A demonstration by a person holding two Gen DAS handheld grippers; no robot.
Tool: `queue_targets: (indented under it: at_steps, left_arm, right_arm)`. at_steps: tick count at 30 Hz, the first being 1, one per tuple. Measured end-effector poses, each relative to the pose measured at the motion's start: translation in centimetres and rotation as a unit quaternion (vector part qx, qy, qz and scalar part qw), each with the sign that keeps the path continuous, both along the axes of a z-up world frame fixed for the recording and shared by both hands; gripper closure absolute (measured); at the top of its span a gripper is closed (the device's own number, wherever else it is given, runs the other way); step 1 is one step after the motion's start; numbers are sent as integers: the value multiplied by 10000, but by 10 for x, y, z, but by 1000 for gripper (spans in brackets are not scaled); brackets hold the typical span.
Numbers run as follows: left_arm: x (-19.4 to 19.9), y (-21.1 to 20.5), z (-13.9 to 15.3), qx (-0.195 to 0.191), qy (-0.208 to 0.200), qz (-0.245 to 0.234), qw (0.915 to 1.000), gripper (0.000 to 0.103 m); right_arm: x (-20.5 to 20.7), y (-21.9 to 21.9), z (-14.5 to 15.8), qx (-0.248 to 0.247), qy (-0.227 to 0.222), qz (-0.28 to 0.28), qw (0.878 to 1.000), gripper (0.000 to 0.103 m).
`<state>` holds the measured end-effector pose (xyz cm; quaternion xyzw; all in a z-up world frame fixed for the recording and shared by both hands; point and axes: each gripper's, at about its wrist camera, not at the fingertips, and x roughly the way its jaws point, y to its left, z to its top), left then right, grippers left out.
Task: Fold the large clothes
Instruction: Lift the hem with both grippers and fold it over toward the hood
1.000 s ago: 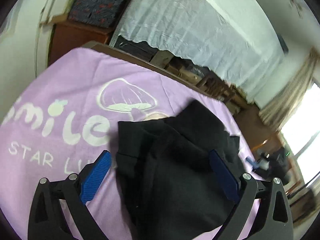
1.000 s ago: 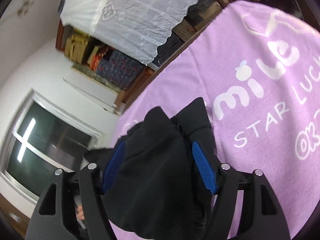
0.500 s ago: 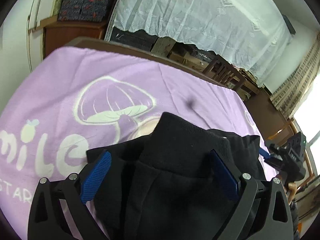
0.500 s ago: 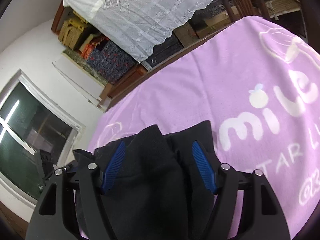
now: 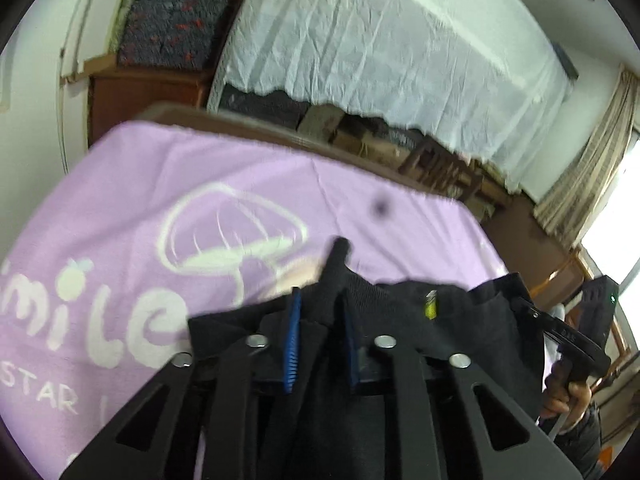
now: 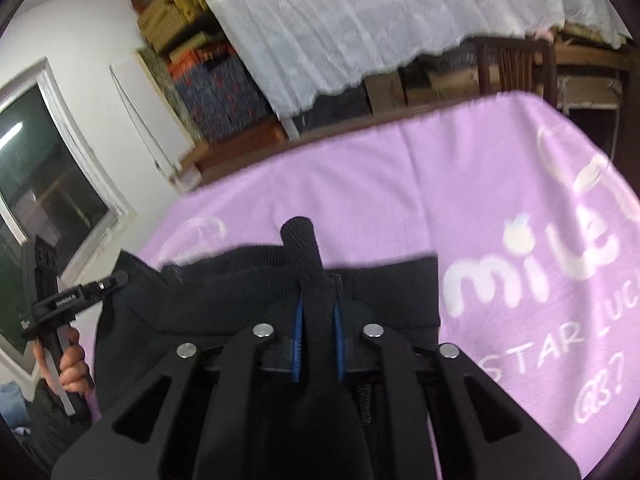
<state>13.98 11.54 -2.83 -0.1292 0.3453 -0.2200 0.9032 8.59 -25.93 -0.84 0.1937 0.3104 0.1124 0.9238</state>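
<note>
Half a second ago both pairs of jaws stood wide apart over the black garment (image 5: 404,312); now both have closed. The left gripper (image 5: 318,312) is clenched on a ribbed fold of the garment's edge, which stands up in a peak between its blue pads (image 5: 294,336), and the right gripper (image 6: 316,320) pinches a similar ribbed fold that sticks up past its own blue pads (image 6: 298,340). The cloth has also spread — where it was bunched in a heap a second ago, its ribbed edge now runs as a band across each view, stretched between the two grips.

Counted: one black garment, lying on the purple blanket (image 5: 224,184) that covers the bench; two grippers, each with two blue pads; two hands, the right hand (image 5: 568,396) seen at the edge of the left wrist view and the left hand (image 6: 70,368) at the edge of the right wrist view. On the blanket there is one white mushroom drawing (image 5: 236,232) and white lettering (image 6: 532,276). Behind the bench hangs one white lace cloth (image 5: 396,48), with stacked boxes (image 6: 188,40) beside it.
</note>
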Motion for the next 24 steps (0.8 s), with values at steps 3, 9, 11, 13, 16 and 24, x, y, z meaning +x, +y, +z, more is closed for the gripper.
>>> queue_targets:
  at_steps: [3, 9, 11, 13, 16, 24]
  left_arm:
    - [-3, 0, 20, 10, -158, 148, 9998, 89]
    - [28, -13, -6, 747, 18, 575, 9955, 89]
    - [46, -15, -39, 947, 473, 654, 9922, 89]
    - [58, -15, -56, 951, 909, 573, 9897, 89]
    - [56, -15, -51, 977, 718, 581, 9909, 88]
    - [41, 0, -34, 920, 589, 858, 9903, 69]
  right_arm:
    - [-9, 4, 31, -24, -432, -195, 9989, 94]
    - [29, 8, 30, -155, -214, -550, 9981, 94]
    - [47, 3, 0, -106, 258, -722, 9970, 94]
    - [63, 2, -37, 76, 868, -624, 9942, 93]
    - [72, 3, -50, 14, 1077, -594, 9924, 92]
    - [65, -10, -48, 388, 954, -692, 9923, 74]
